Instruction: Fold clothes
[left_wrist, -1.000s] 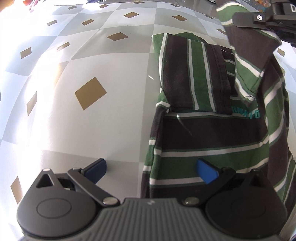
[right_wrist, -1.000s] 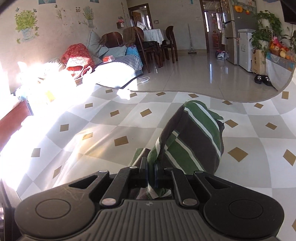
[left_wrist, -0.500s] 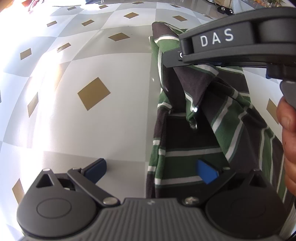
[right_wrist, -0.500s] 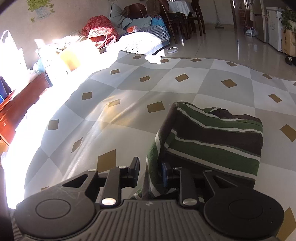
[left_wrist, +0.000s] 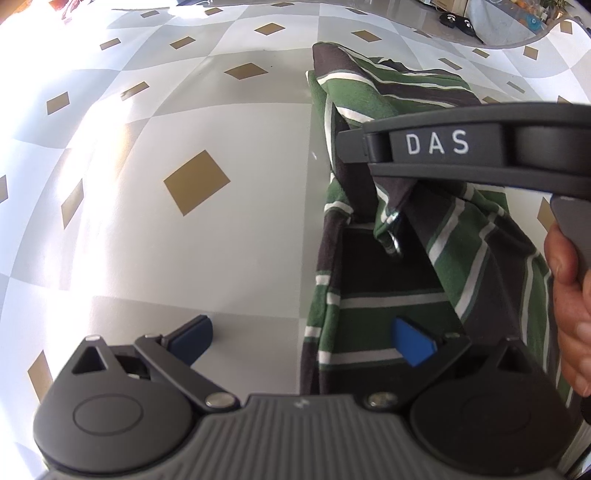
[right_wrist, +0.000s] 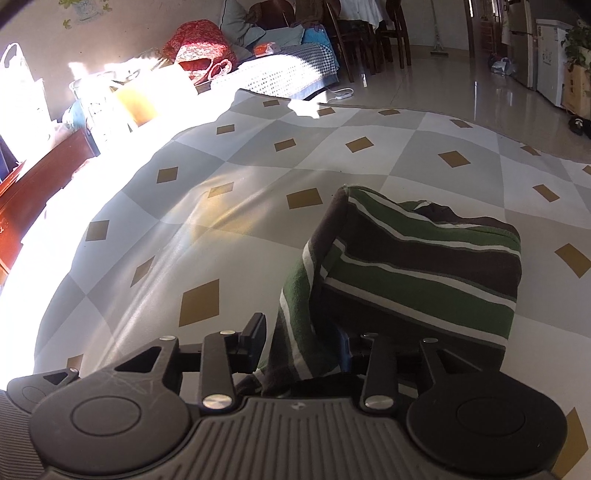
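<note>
Lying on a diamond-patterned bench cover (right_wrist: 258, 229), sunlit: striped shirt (right_wrist: 417, 266); both claws, left (left_wrist: 303, 338) and right (right_wrist: 303, 339), gaping, the right just widening around cloth; chairs (right_wrist: 369, 33) beyond.

Your left gripper (left_wrist: 301, 341) is black with blue pads (left_wrist: 412, 345) and silver screws. Your right gripper (right_wrist: 301, 341), also black, shows scratches and white "DAS" lettering (left_wrist: 437, 143).

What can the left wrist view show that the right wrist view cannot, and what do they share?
Only the left wrist view shows the left claw, open over the shirt's edge, and the hand holding the right tool. Only the right wrist view shows the room: a red bundle and chairs. Both show the striped shirt on the checkered cloth; the right claw has just been opening, fabric between its fingers.
</note>
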